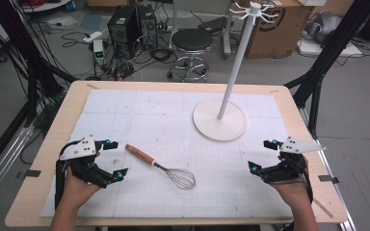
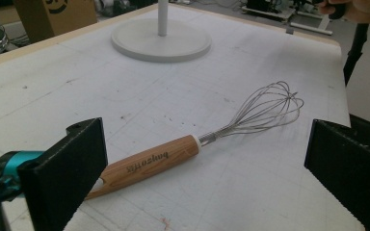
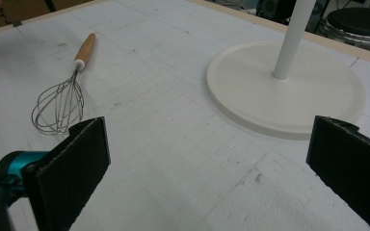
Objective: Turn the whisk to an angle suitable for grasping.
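A whisk (image 1: pixel 160 166) with a wooden handle and wire head lies flat on the white mat, left of centre; its handle (image 2: pixel 147 164) points toward my left gripper and its wire head (image 3: pixel 59 107) lies toward the right one. A white stand with a round base (image 1: pixel 219 120) and a tall pole with hooks at the top rises at the back right. My left gripper (image 1: pixel 115 159) rests at the left, open, jaws wide apart and empty, just short of the handle. My right gripper (image 1: pixel 263 156) sits at the right, open and empty.
The white mat (image 1: pixel 139 115) covers most of the wooden table (image 1: pixel 58 125). A black stool (image 1: pixel 191 43), computer gear and cables stand on the floor behind the table. Black frame posts stand at both sides.
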A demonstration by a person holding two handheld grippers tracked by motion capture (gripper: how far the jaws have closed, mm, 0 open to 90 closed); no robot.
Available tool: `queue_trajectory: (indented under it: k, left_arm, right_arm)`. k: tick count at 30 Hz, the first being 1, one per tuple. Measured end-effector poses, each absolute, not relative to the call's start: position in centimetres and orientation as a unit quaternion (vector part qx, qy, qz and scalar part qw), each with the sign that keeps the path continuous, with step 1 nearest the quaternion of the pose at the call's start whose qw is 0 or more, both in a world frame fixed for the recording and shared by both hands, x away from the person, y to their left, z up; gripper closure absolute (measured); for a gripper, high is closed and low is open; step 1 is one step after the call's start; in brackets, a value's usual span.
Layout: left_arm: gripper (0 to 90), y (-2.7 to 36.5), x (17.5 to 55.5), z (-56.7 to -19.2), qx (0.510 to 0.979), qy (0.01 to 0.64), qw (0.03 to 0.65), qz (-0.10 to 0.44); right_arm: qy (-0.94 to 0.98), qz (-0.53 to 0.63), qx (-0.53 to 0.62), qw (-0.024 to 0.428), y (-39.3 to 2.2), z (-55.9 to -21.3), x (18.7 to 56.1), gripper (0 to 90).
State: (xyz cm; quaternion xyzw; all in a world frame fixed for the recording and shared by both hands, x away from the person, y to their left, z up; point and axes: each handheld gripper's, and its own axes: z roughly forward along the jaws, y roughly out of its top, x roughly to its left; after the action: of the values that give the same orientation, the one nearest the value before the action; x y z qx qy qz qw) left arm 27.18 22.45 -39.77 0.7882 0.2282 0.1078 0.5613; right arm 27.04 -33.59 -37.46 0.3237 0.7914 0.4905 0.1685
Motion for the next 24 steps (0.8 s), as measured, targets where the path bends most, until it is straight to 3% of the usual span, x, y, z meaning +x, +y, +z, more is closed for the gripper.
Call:
queue_trajectory:
  k: [24]
  left_arm:
    - [1.7, 17.8, 31.9, -38.9, 0.859, 0.213, 0.455, 0.095]
  right_arm:
    - [0.798, 0.483, 0.316, 0.172, -33.9, -37.2, 26.6, 0.3]
